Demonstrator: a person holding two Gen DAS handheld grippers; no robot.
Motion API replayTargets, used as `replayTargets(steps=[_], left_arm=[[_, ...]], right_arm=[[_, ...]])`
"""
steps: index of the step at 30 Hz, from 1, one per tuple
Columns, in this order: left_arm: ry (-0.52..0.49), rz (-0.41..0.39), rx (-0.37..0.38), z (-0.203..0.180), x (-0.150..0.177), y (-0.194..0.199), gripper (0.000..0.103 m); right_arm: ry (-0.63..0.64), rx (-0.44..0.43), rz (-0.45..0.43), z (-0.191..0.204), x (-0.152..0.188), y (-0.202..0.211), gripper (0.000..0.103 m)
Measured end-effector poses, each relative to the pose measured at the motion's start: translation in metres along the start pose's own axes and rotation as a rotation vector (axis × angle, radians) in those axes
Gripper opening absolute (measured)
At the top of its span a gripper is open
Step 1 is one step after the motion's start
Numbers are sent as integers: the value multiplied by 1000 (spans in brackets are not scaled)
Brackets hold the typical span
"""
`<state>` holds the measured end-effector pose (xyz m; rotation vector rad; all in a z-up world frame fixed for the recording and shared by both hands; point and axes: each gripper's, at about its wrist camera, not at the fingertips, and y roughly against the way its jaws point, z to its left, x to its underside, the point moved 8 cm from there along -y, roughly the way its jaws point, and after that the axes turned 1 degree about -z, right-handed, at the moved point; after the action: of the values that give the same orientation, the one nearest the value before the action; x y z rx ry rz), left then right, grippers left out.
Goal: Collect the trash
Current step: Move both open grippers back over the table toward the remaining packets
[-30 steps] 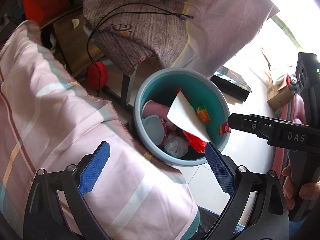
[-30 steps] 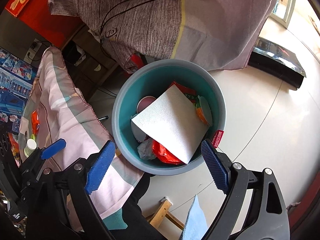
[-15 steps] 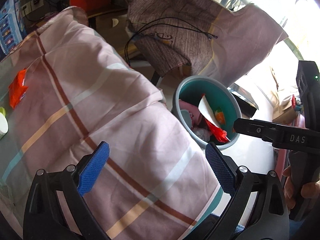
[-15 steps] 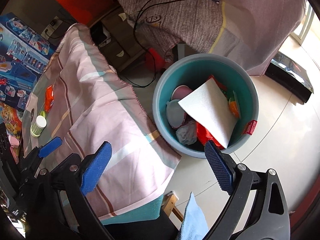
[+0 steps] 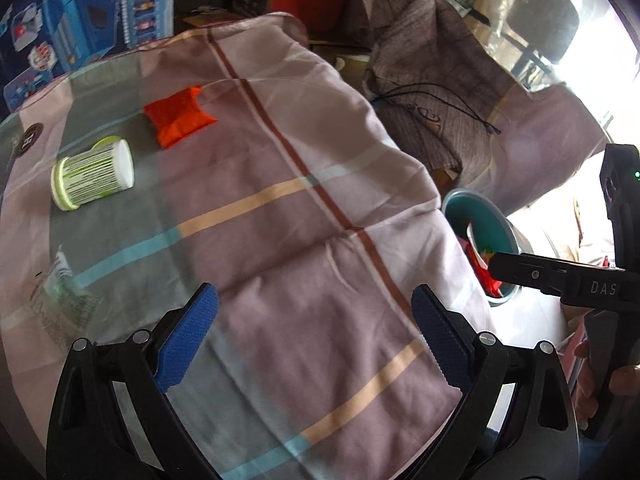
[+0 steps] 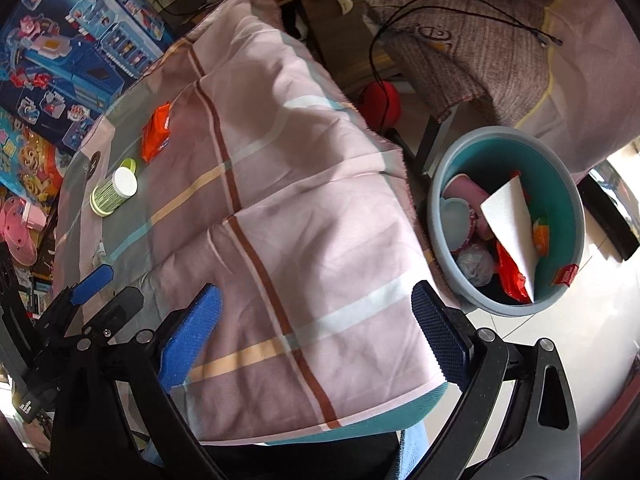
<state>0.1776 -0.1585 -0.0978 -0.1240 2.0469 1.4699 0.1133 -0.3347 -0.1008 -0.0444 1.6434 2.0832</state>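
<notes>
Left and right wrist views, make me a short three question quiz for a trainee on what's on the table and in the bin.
1. True or false: the orange wrapper lies inside the teal bin.
2. Which item lies on its side on the striped cloth near the wrapper? A) a white-capped green bottle B) a glass C) a spoon
3. Fill in: the large white sheet in the bin is a paper ____.

Key: 1 false, it lies on the cloth; 2 A; 3 towel.
</notes>
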Motion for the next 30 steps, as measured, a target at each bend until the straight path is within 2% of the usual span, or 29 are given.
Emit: replayTargets(steps=[5,10,20,30], left_arm=[[102,-16,-41,51,10,18,97],[177,-50,-66,86,19,34,97],[269,-62,-81,132,28,38,98],[379,-44,-141,182,35,38,98]], right_arm=[[64,-4,28,33,3,-10,92],[119,4,54,59,6,-21,92],[181,23,95,101,7,-44,92],[232,-13,153,146,2,-79,92]])
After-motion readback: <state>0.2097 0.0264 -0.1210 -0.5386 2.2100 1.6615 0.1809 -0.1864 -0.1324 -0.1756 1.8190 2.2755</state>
